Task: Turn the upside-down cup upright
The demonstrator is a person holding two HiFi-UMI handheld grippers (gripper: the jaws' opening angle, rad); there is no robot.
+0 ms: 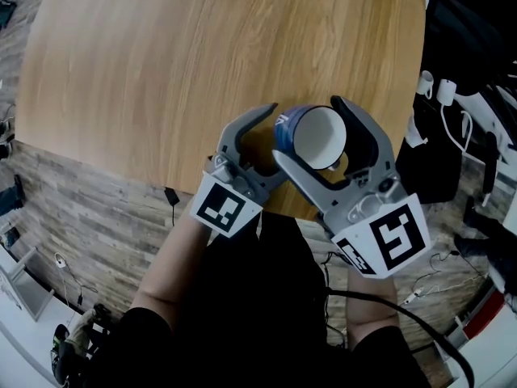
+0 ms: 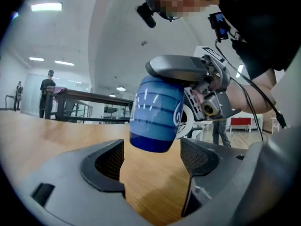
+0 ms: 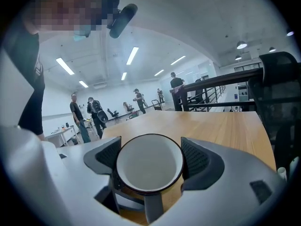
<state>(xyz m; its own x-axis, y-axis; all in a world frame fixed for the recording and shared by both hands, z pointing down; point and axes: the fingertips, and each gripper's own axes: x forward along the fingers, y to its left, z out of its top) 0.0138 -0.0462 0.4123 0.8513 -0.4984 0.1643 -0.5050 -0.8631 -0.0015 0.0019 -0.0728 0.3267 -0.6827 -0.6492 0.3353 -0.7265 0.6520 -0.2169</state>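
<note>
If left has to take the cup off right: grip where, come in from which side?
Probably the lower wall of the cup, near the base, from below. The right gripper clamps it at the rim end, mouth up, so only the base end hangs free. The open left gripper sits just under it.

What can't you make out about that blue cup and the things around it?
Cup outside, right gripper view: only the white inside shows; the right gripper fingers cover its sides.
The white mark on the cup, left gripper view: curves out of sight round the side.
Handle, if any: no view shows one clearly.
People, right gripper view: too small to tell what they do.
</note>
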